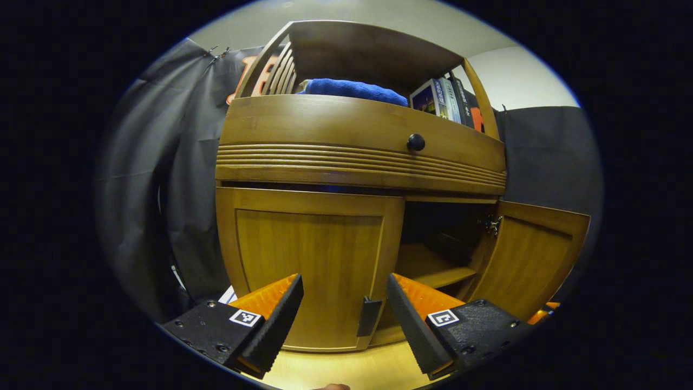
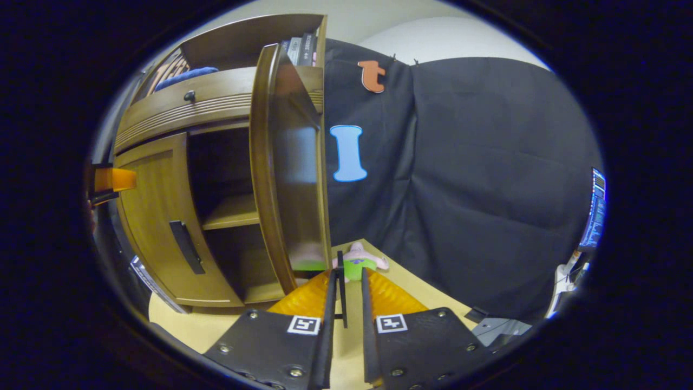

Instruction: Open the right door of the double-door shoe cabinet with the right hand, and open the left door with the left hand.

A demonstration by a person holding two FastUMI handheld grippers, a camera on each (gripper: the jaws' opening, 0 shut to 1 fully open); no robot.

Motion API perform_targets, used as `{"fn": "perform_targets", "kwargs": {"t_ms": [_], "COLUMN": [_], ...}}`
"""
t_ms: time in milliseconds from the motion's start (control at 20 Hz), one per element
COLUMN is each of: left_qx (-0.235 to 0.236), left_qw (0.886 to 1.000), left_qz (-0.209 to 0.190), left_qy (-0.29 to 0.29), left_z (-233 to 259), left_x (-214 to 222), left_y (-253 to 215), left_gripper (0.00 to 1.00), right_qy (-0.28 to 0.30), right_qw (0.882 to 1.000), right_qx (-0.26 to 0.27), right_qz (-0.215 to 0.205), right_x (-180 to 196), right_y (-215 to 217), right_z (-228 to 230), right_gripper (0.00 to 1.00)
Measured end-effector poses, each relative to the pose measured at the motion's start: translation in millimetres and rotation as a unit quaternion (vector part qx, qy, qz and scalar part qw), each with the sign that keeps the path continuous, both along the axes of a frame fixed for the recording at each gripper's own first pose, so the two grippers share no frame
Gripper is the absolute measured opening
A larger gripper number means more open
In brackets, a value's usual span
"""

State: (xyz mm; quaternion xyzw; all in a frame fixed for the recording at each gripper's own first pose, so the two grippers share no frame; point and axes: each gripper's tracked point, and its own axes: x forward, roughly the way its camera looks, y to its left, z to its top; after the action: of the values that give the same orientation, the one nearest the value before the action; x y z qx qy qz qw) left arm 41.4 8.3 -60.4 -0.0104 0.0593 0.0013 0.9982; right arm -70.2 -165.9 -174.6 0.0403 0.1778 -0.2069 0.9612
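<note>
The right door [image 2: 289, 162] stands wide open, and the right gripper [image 2: 346, 281] pinches its thin handle [image 2: 340, 290]. The left gripper [image 1: 345, 287] is spread wide just before the closed left door [image 1: 308, 265]

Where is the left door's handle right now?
In the left gripper view, the left door's handle sits low on the closed left door, at its edge next to the open compartment, between the open left gripper fingers.
</note>
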Motion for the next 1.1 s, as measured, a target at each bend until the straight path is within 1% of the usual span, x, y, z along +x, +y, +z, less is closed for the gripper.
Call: {"fn": "perform_targets", "kwargs": {"t_ms": [300,350,400,500,600,750,800,850,900,950,1000,1050,1100], "left_qx": [0.002,0.002,0.001,-0.002,-0.002,0.009,0.011,0.012,0.012,0.013,0.014,0.015,0.015], "left_qw": [1.000,1.000,1.000,1.000,1.000,1.000,1.000,0.999,0.999,0.999,0.999,0.999,0.998], "left_qz": [-0.008,-0.009,-0.011,-0.016,-0.015,-0.004,0.001,0.004,0.006,0.011,0.020,0.027,0.032], "left_qy": [0.012,0.013,0.011,0.008,0.009,0.022,0.027,0.032,0.039,0.043,0.044,0.044,0.046], "left_z": [-15.2,-18.1,-19.9,-26.2,-35.4,-54.5,-60.1,-67.5,-74.9,-81.2,-85.2,-89.2,-92.3], "left_x": [12.7,15.3,19.2,26.1,34.0,46.4,50.0,55.1,60.2,63.4,67.7,70.1,73.9], "left_y": [-14.7,-17.5,-20.8,-25.8,-28.6,-27.9,-26.5,-26.4,-26.6,-27.5,-26.7,-24.6,-23.9], "left_gripper": [0.92,0.93,0.96,0.96,0.96,0.96,0.95,0.95,0.95,0.92,0.89,0.86,0.81], "right_qy": [-0.005,-0.004,-0.002,-0.001,-0.005,-0.011,-0.012,-0.012,-0.013,-0.015,-0.020,-0.027,-0.031], "right_qw": [1.000,1.000,1.000,1.000,1.000,0.999,0.999,0.999,0.998,0.998,0.999,0.999,0.999], "right_qx": [-0.006,-0.008,-0.008,-0.006,-0.015,-0.048,-0.048,-0.050,-0.054,-0.053,-0.045,-0.029,-0.018], "right_qz": [0.005,0.008,0.012,0.019,0.023,0.011,0.013,0.002,-0.005,-0.012,-0.014,-0.007,-0.004], "right_x": [-5.1,-5.0,-5.0,-5.1,-6.0,-9.0,-9.0,-11.3,-13.4,-14.6,-14.5,-12.3,-8.7], "right_y": [-29.5,-34.0,-37.0,-41.4,-46.5,-70.9,-76.5,-86.0,-94.9,-103.4,-109.5,-108.9,-107.7], "right_z": [6.4,6.5,6.4,7.4,12.9,27.9,29.3,29.9,32.0,34.5,37.5,41.6,43.8], "right_gripper": [0.23,0.23,0.23,0.23,0.23,0.24,0.24,0.22,0.25,0.12,0.11,0.10,0.10]}}
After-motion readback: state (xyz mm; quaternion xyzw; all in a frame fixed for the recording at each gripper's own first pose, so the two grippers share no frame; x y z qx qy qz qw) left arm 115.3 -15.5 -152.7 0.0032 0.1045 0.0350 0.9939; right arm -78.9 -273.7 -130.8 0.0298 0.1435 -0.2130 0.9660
